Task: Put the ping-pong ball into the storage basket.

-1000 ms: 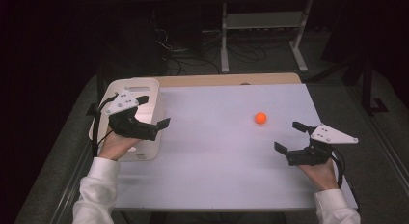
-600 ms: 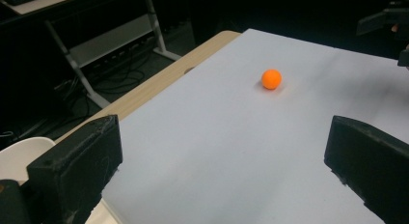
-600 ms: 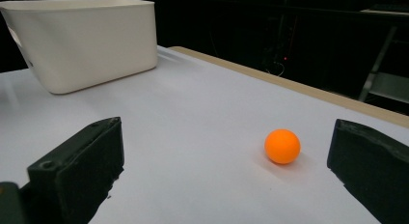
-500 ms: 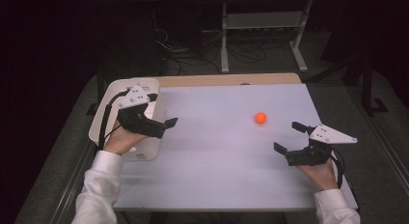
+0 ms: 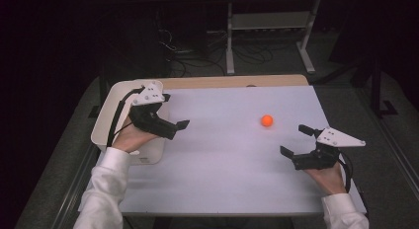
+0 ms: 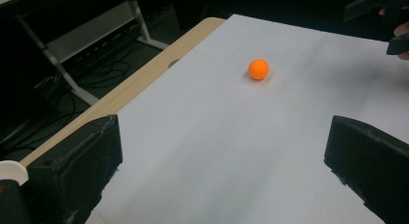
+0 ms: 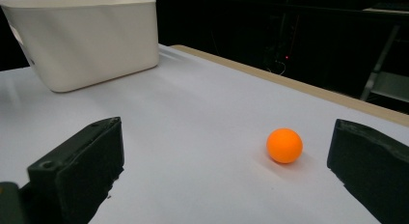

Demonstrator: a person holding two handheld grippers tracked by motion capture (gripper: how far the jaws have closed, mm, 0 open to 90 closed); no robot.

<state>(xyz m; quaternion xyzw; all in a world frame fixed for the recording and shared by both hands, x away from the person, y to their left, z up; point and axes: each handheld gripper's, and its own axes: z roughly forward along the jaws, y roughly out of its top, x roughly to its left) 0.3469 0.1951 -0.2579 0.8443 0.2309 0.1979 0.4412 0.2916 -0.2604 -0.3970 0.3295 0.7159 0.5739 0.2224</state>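
Right gripper view puts the right gripper (image 7: 226,175) low over the white table (image 7: 193,137), its jaws spread wide and holding nothing. Just ahead of it, toward its right jaw, sits one orange ball (image 7: 284,145), clear of both jaws. Farther on, ahead and to its left, stands one white bin (image 7: 87,40). From the high view the left gripper (image 5: 184,124) hovers beside that bin with jaws also parted and empty, the ball well ahead of it. This looks like the approach to a pickup; next the right gripper should slide forward until the ball sits between the jaws, then close gently, since a round ball may roll.
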